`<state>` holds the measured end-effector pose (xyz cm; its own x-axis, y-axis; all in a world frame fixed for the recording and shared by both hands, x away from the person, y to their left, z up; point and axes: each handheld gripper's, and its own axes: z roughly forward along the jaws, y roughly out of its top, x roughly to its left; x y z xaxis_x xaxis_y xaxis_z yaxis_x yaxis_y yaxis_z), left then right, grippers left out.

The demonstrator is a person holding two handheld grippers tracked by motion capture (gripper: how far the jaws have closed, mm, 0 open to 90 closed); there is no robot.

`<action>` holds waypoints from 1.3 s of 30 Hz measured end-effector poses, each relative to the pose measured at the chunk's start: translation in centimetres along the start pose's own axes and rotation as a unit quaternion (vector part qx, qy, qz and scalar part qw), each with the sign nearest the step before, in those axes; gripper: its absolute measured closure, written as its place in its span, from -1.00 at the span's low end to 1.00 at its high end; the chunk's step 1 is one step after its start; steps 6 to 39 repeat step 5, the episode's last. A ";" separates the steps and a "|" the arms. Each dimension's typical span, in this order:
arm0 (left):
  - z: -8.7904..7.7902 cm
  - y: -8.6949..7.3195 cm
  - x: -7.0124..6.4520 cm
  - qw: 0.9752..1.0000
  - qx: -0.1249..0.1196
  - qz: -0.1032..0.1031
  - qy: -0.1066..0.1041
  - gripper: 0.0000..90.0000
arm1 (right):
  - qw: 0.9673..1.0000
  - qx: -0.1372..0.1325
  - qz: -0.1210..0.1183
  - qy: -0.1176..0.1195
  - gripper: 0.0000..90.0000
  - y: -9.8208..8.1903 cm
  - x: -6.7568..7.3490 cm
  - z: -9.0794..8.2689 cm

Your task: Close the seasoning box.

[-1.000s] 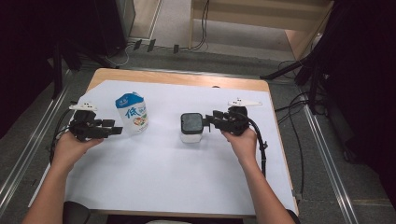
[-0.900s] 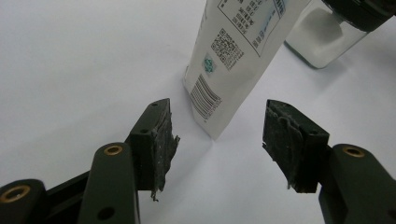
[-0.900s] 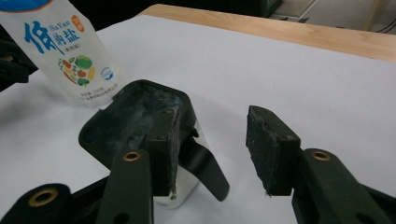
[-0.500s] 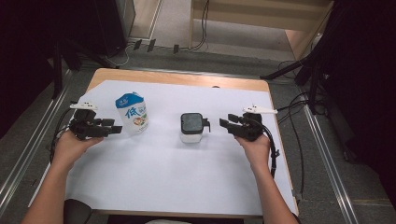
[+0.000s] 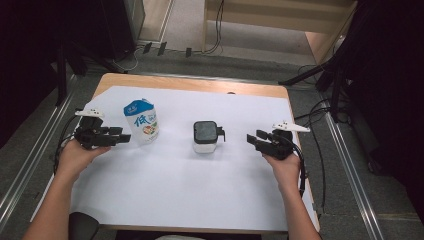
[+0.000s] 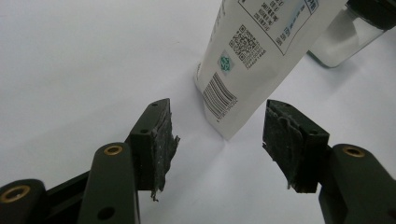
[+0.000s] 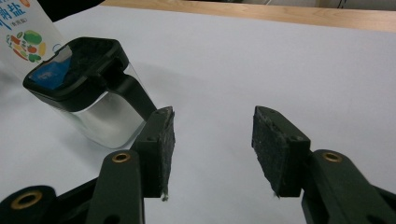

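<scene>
Near the frame's bottom, both tools are spread and empty: the left tool [image 5: 119, 137] just beside the carton [image 5: 142, 120] at centre-left, the right tool [image 5: 251, 140], jaws just opened, apart from the lidded container [image 5: 205, 136] at centre. A careless left approach could topple the tall carton on the surface [image 5: 165, 200].

Wooden surface [image 5: 180, 83], covered by white sheet [image 5: 175, 190]. Standing on sheet: upright carton [image 5: 142, 120] at left; clear lidded container [image 5: 205, 137], black lid and handle, near centre. The two stand apart.
</scene>
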<state>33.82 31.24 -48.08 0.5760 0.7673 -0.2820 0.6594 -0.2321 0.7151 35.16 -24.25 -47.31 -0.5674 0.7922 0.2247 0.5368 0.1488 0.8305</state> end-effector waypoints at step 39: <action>0.1 0.0 -0.1 1.000 -0.002 0.001 0.001 -0.04 | 1.000 0.000 0.005 0.000 0.11 -0.2 -0.3 0.0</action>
